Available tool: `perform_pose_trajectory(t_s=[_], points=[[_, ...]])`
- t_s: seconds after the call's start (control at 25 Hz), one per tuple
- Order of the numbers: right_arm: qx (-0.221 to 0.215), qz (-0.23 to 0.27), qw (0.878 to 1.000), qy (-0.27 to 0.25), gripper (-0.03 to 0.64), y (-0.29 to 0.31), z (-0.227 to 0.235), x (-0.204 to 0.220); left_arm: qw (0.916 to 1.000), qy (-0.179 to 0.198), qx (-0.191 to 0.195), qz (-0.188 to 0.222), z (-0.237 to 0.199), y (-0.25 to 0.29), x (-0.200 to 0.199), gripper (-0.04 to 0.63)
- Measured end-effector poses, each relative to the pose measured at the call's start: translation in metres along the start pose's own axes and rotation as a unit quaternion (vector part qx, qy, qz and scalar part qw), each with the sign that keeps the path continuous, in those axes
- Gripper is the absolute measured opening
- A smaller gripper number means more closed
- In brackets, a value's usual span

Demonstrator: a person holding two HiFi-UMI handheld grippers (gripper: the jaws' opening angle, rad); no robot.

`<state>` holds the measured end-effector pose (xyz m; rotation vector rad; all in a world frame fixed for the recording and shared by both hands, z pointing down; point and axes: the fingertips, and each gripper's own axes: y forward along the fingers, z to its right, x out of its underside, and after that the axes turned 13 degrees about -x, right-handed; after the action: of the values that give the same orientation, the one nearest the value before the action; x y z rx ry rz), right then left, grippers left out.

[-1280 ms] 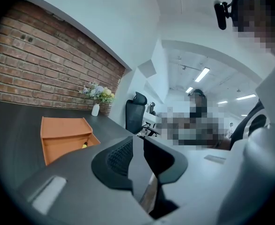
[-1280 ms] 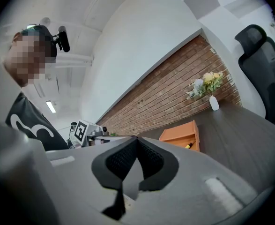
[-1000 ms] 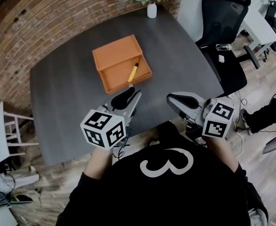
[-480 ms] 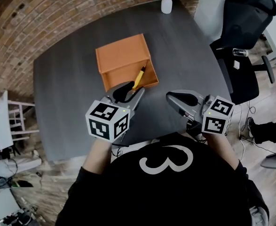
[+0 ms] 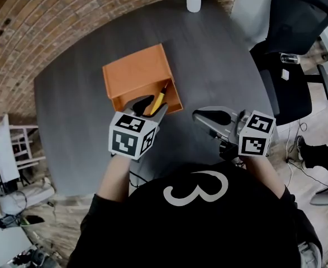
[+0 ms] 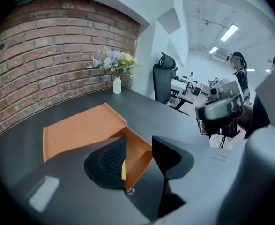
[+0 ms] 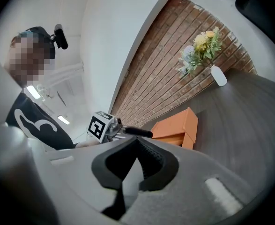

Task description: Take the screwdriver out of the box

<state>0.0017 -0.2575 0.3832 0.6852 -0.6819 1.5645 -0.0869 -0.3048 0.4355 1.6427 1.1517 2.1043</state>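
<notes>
The screwdriver (image 5: 158, 99) is lying in the orange box (image 5: 131, 71), not yet being gripped, as the left gripper (image 5: 148, 106) is being opened just above it with nothing pinched, while the right gripper (image 5: 210, 116) is being held pressed together, empty, aside

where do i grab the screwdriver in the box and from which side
Probably the yellow handle of the screwdriver, from above on the near side. It lies in the box tray, handle toward the near wall, so walls block a level approach; set the jaws across its length. The left gripper, jaws opening with nothing gripped, is right there.
</notes>
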Motion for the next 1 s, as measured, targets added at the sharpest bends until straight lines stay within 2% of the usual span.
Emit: perform_pose_trajectory(t_s=[0.28,0.68,1.0], points=[[0.01,-0.005,1.0,0.022,0.002,-0.008,0.026,0.003,0.9983,0.012,-0.012,-0.056,-0.013,0.042,0.023,0.196],[0.019,0.0,0.999,0.034,0.002,-0.018,0.046,-0.001,0.9906,0.032,-0.029,-0.13,-0.02,0.085,0.056,0.179],[0.027,0.007,0.999,0.043,0.002,-0.025,0.057,-0.001,0.9852,0.036,-0.036,-0.164,-0.021,0.101,0.071,0.172]])
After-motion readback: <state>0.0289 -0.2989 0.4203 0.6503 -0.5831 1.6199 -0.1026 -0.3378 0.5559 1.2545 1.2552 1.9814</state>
